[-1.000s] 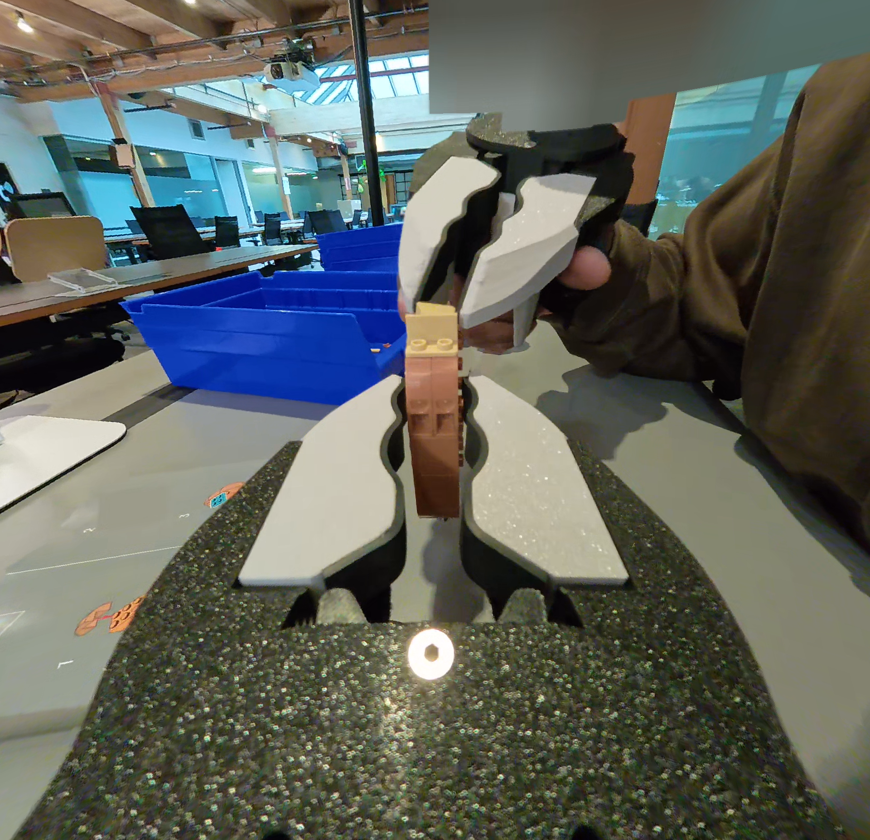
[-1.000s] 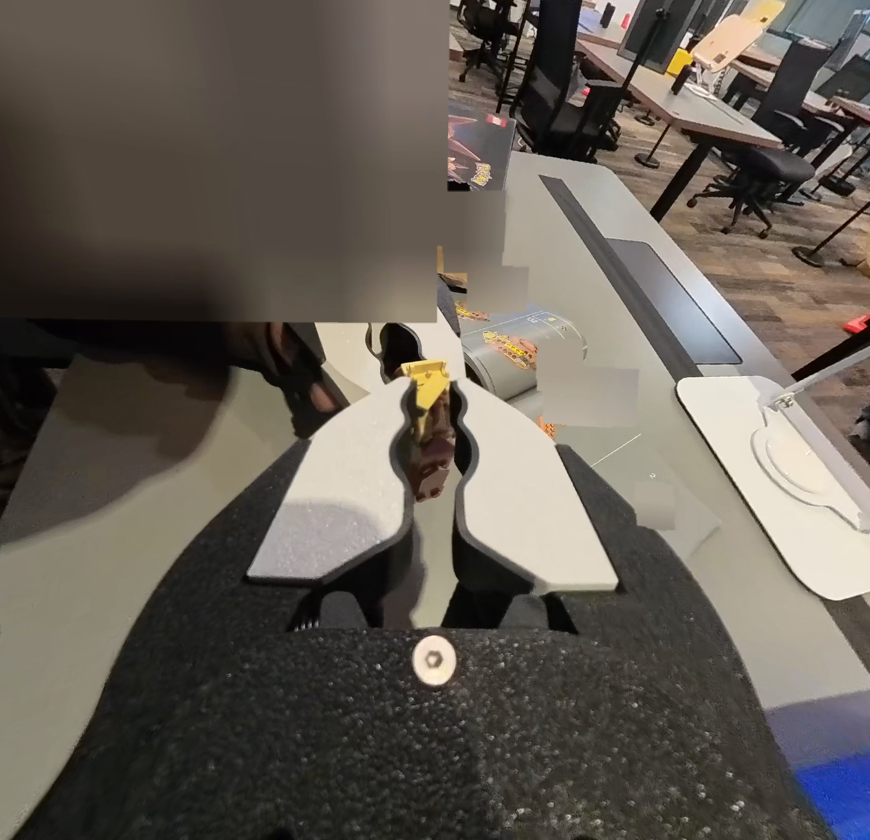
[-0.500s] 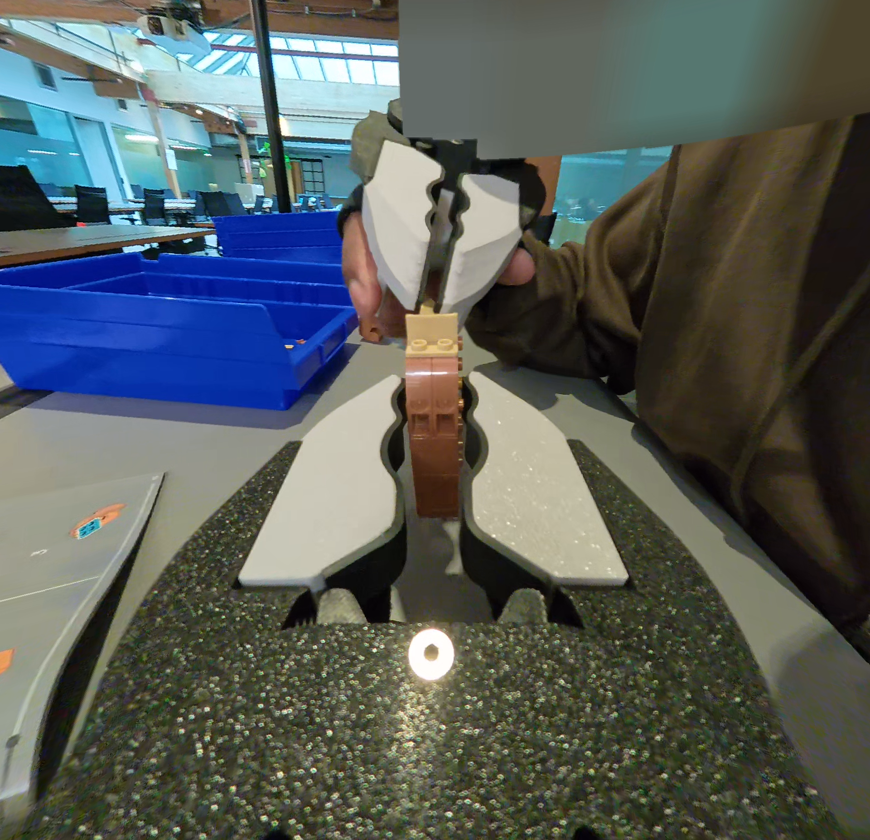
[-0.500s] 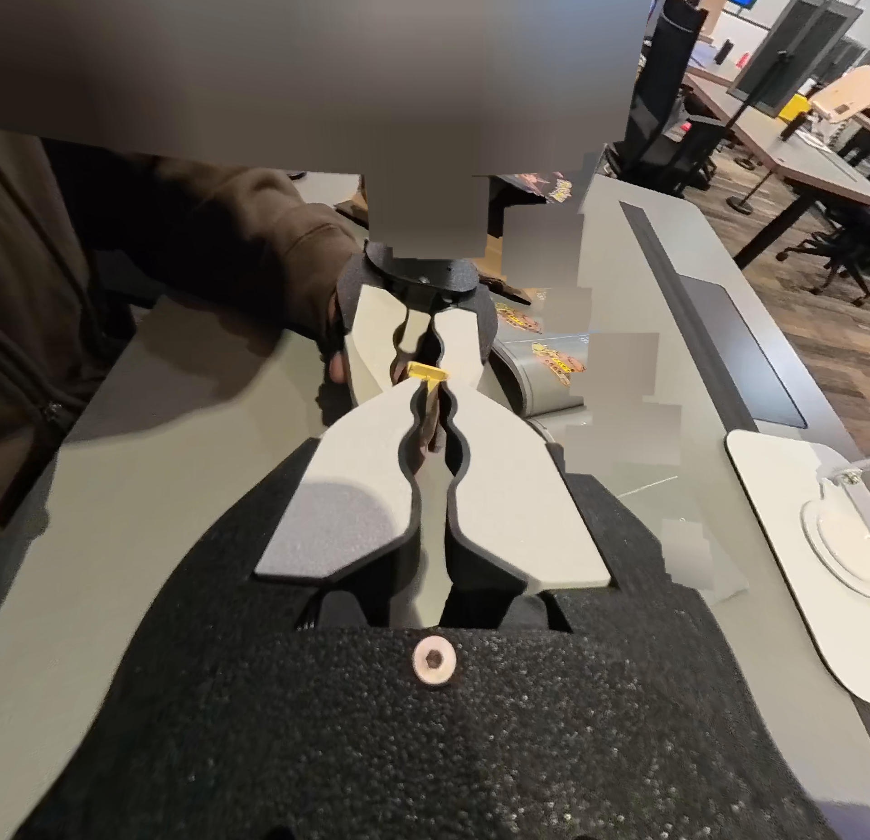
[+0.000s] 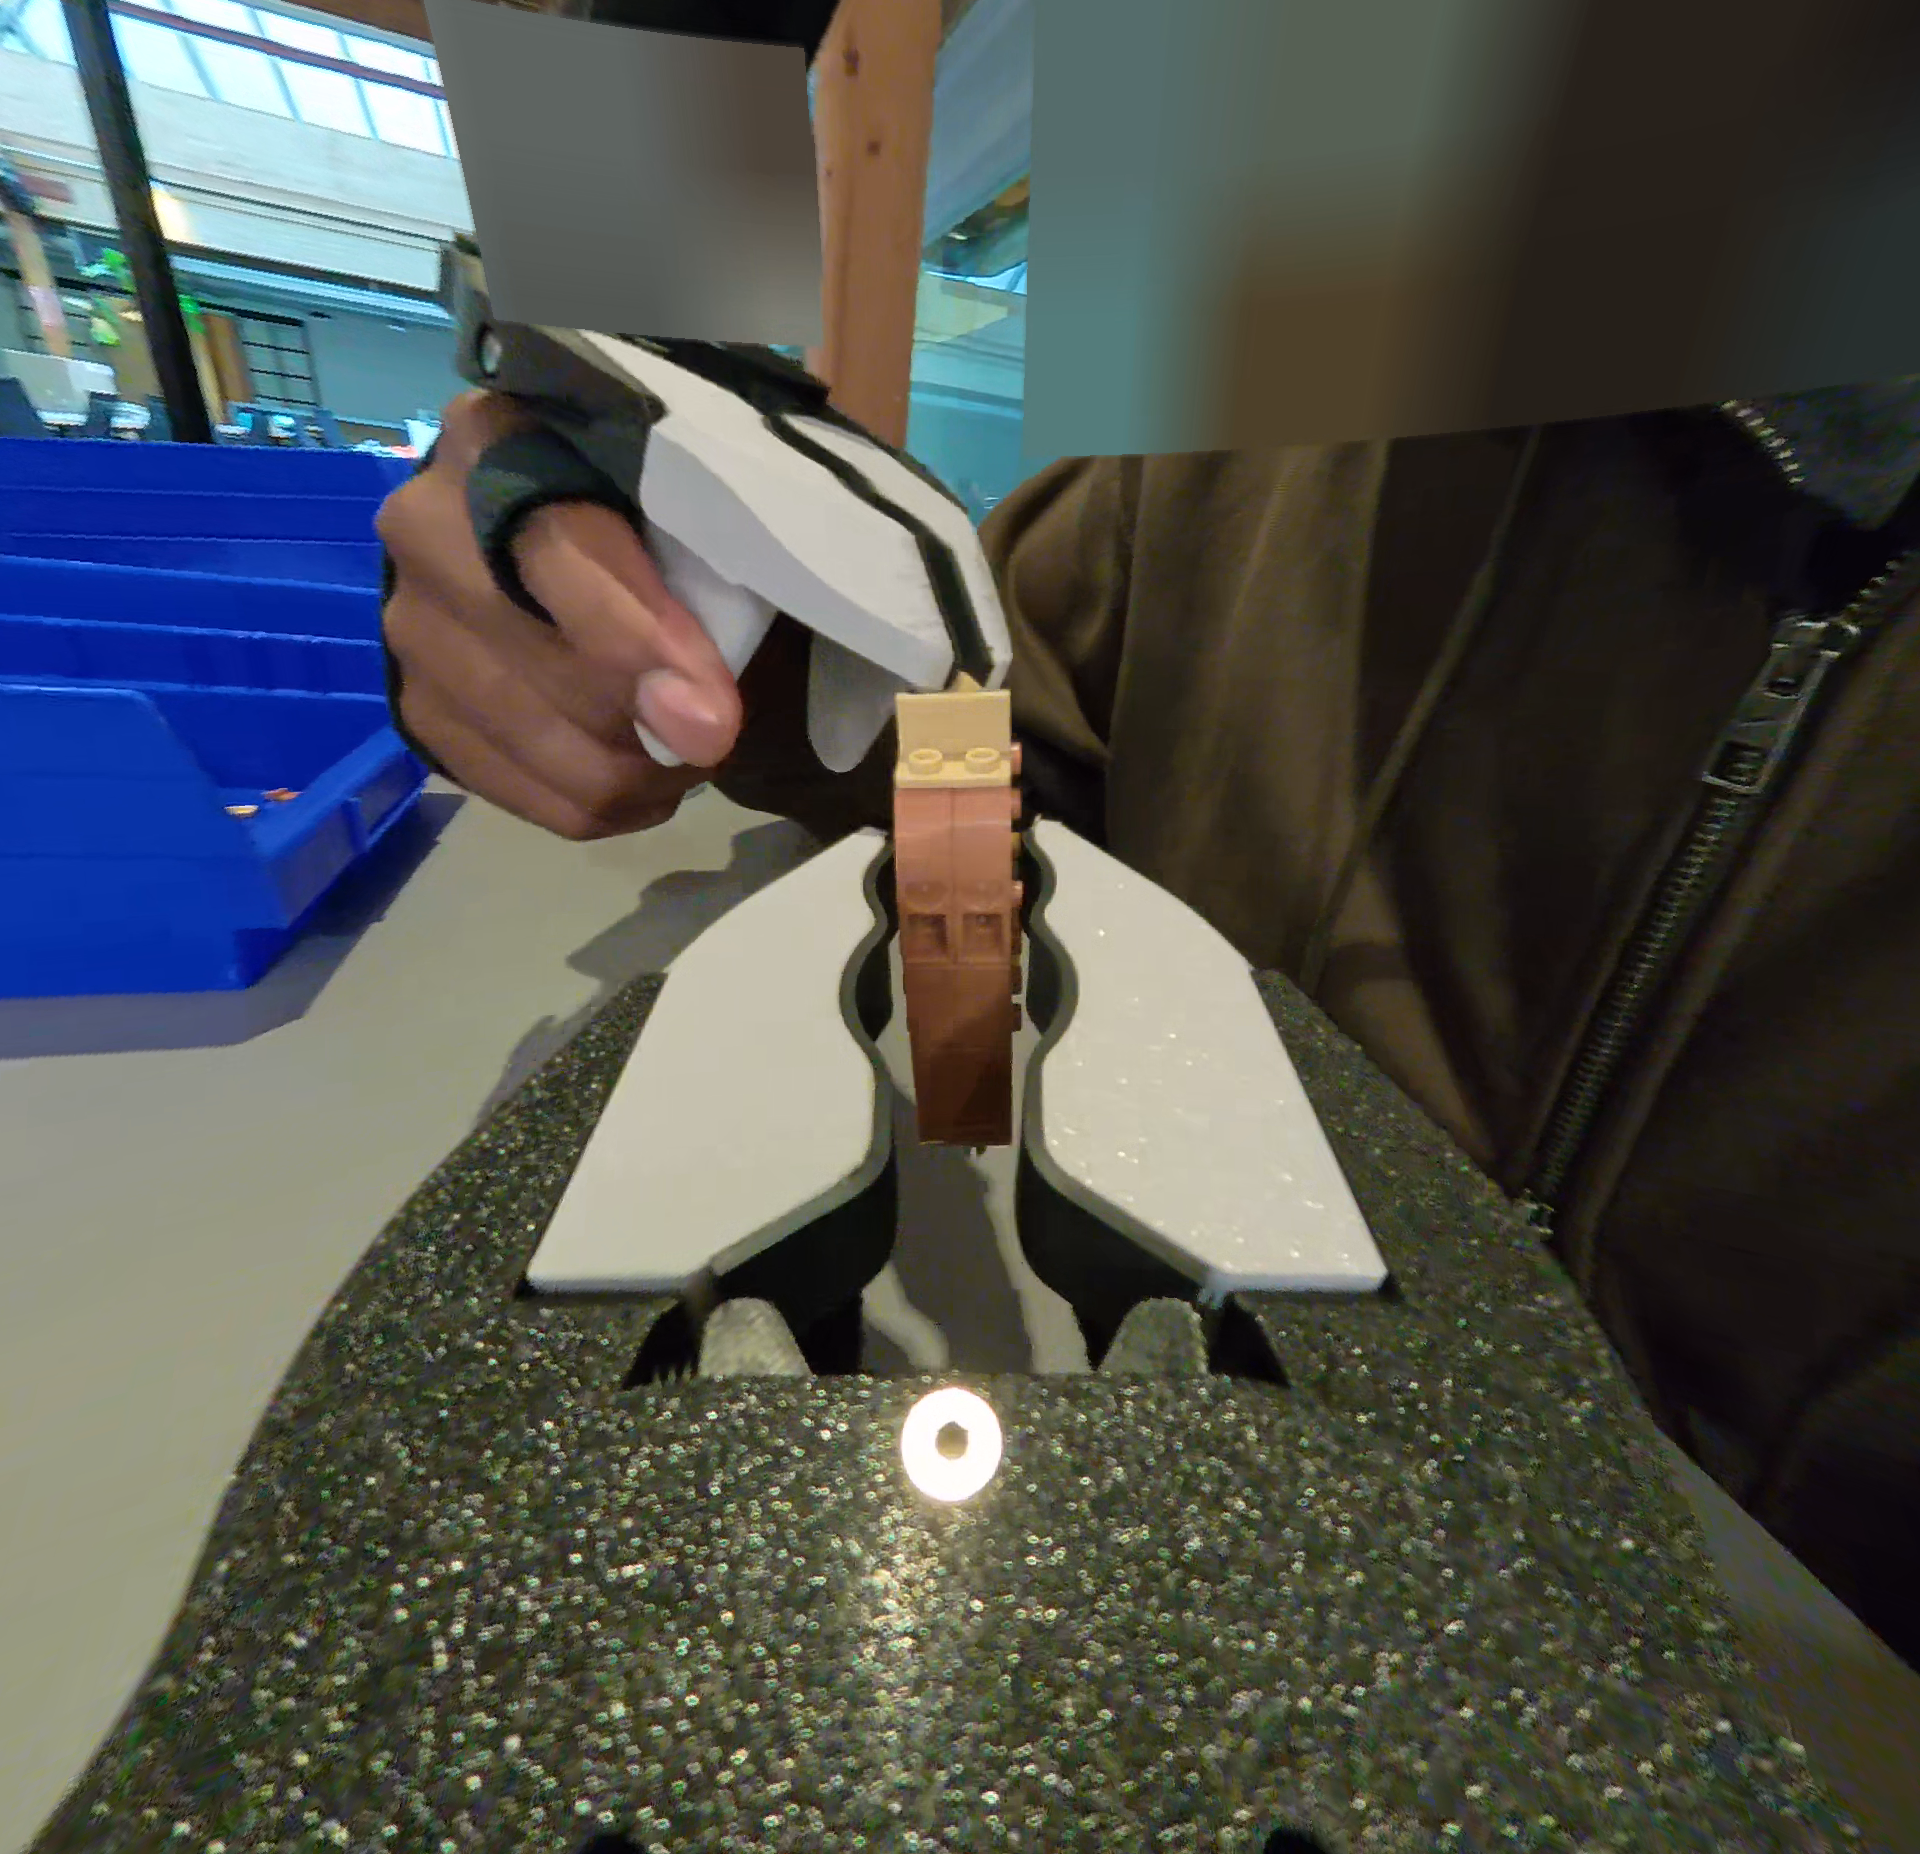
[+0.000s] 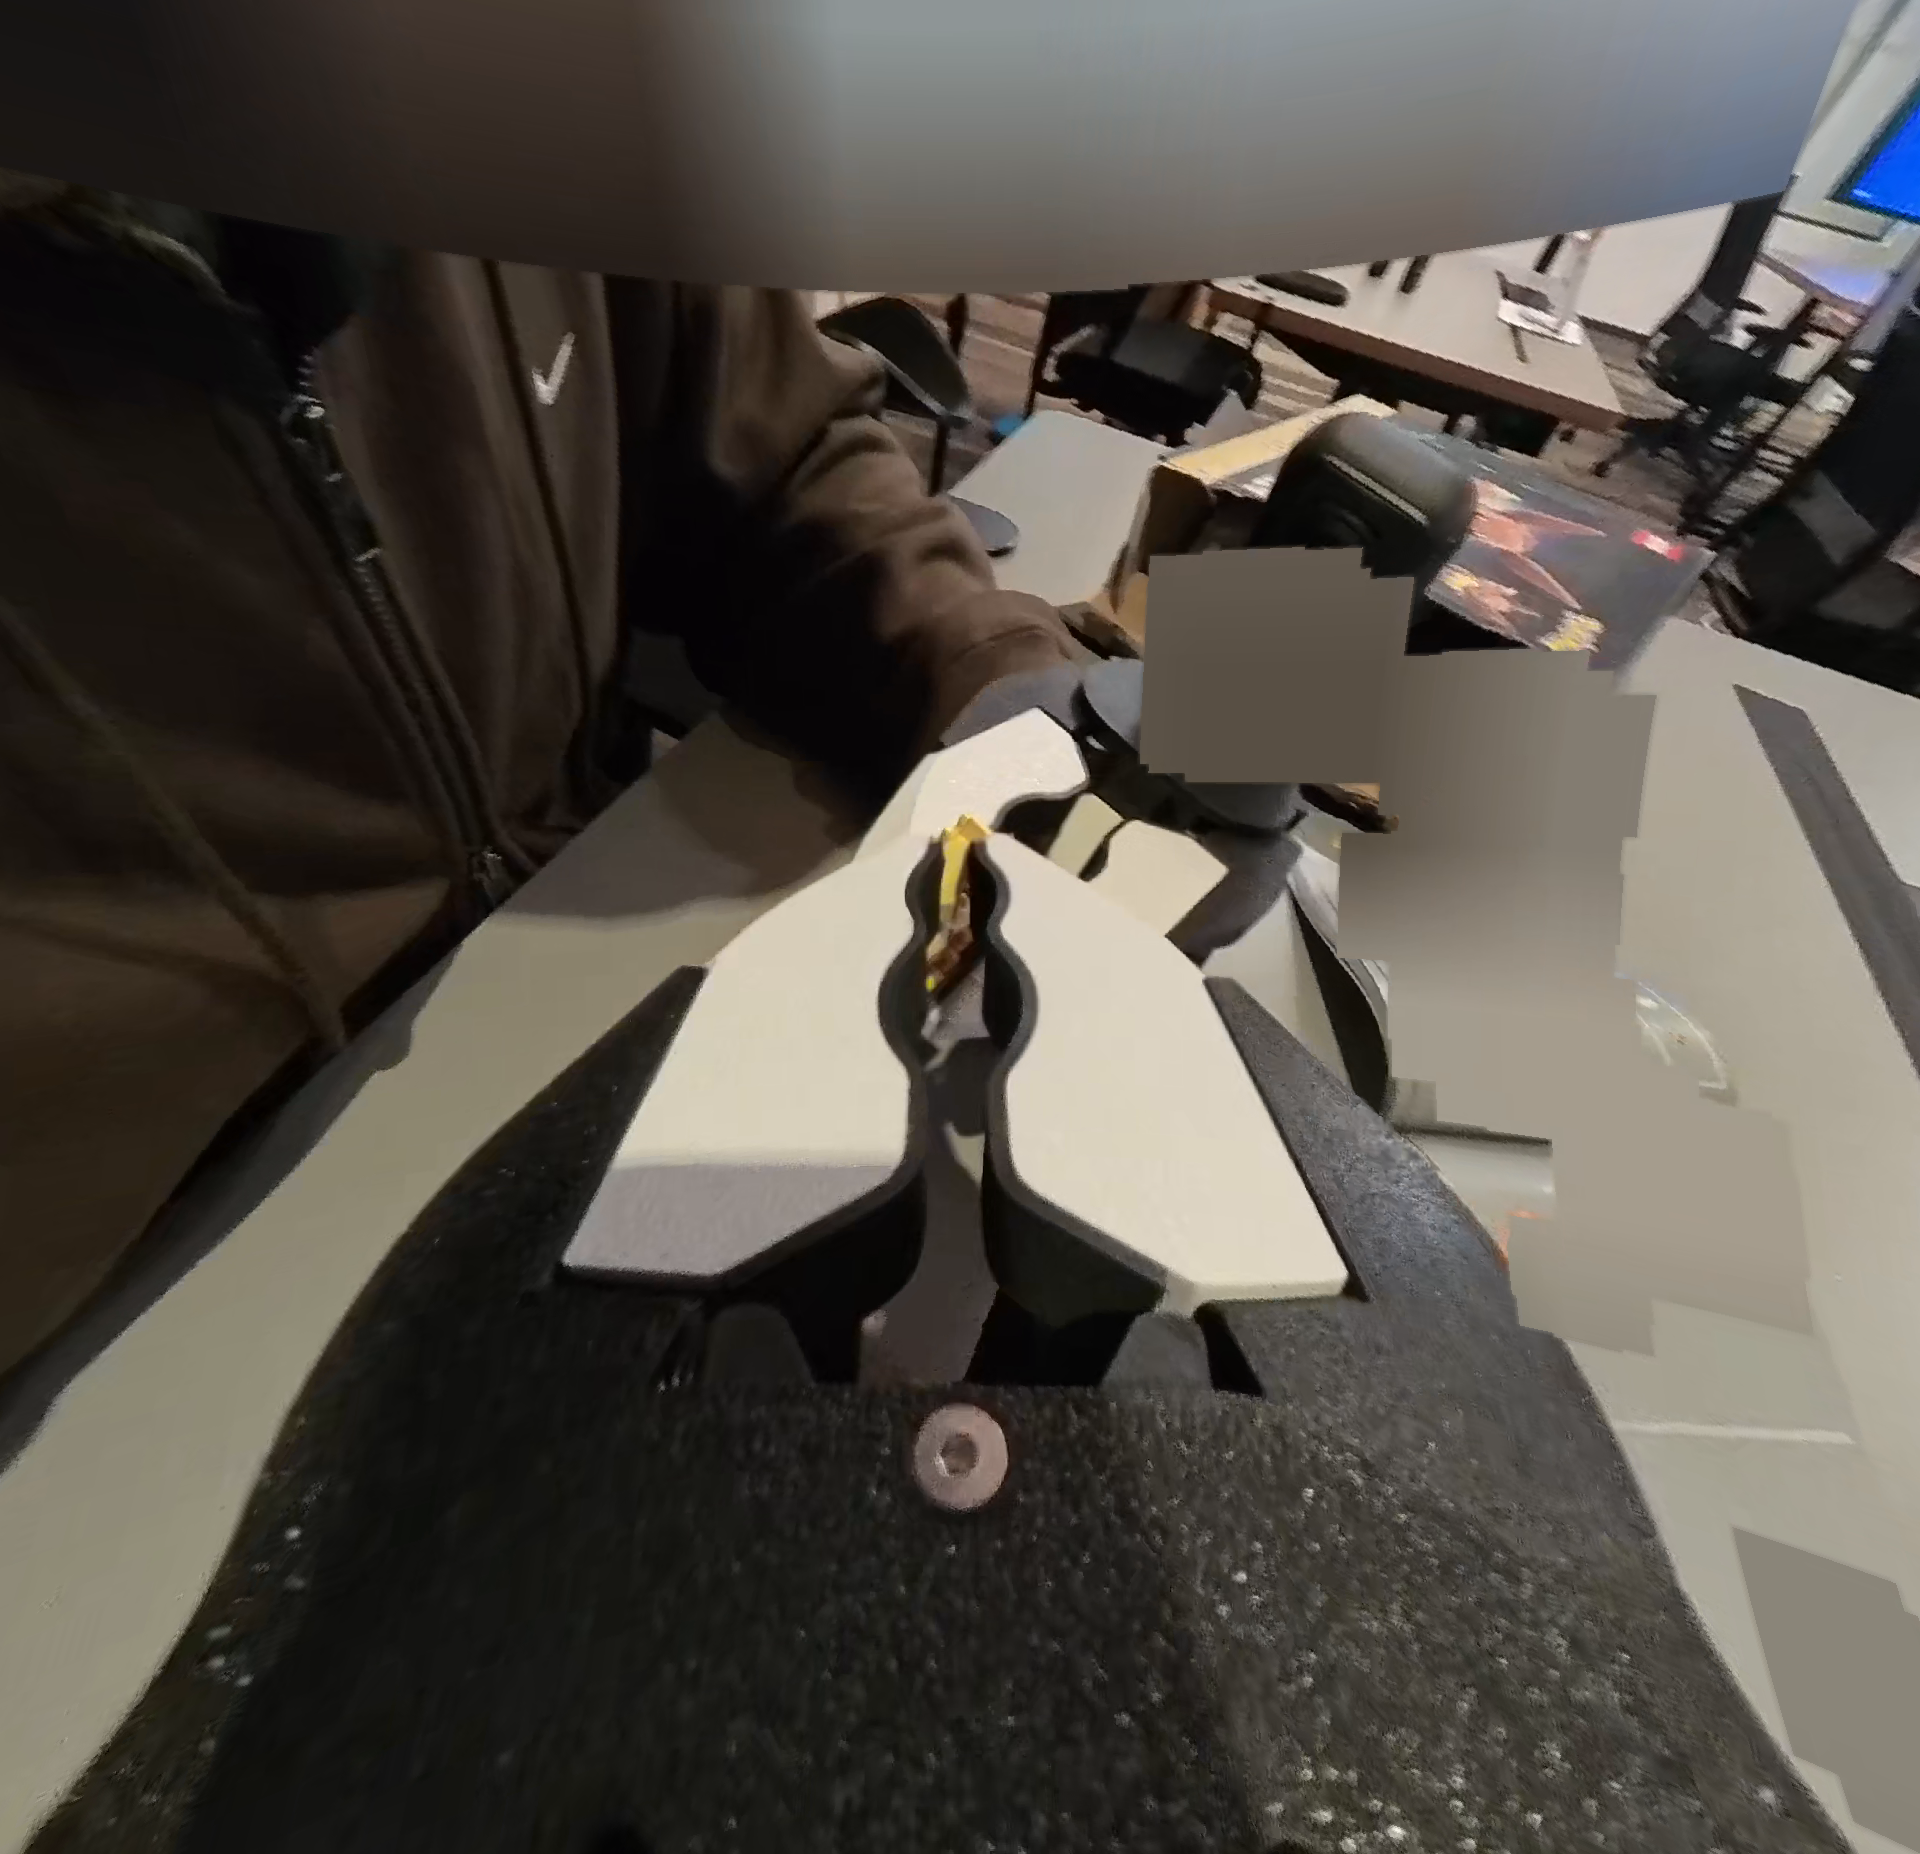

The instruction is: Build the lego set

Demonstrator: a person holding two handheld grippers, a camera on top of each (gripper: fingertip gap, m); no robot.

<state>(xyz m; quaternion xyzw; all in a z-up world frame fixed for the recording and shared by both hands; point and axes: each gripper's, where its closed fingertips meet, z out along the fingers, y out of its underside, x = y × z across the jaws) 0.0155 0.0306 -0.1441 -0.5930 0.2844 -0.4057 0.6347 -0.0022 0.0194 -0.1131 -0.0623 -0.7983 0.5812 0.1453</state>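
Observation:
My left gripper (image 5: 954, 848) is shut on a brown lego assembly (image 5: 958, 983) and holds it upright above the grey table (image 5: 260, 1129). A tan piece (image 5: 951, 734) sits on the assembly's top end. My right gripper (image 5: 971, 666), held in a hand, comes in slanted from the upper left, and its tips meet the tan piece's top edge. In the right wrist view my right gripper (image 6: 961, 838) is shut on that thin tan-yellow piece (image 6: 951, 890). The left gripper's fingers (image 6: 1003, 770) show just beyond it. The brown assembly is mostly hidden there.
Blue bins (image 5: 156, 765) with a few small orange parts stand on the table to the left. The person's brown zip jacket (image 5: 1455, 817) fills the right, close behind the grippers. A dark set box (image 6: 1558, 578), office chairs and desks lie farther off. Left and right tips are no more than a few centimetres apart.
Both grippers have swung round toward the person's body, so the bins slid left. The right gripper has tilted from upright to slanted over the tan piece. The left grip is unchanged.

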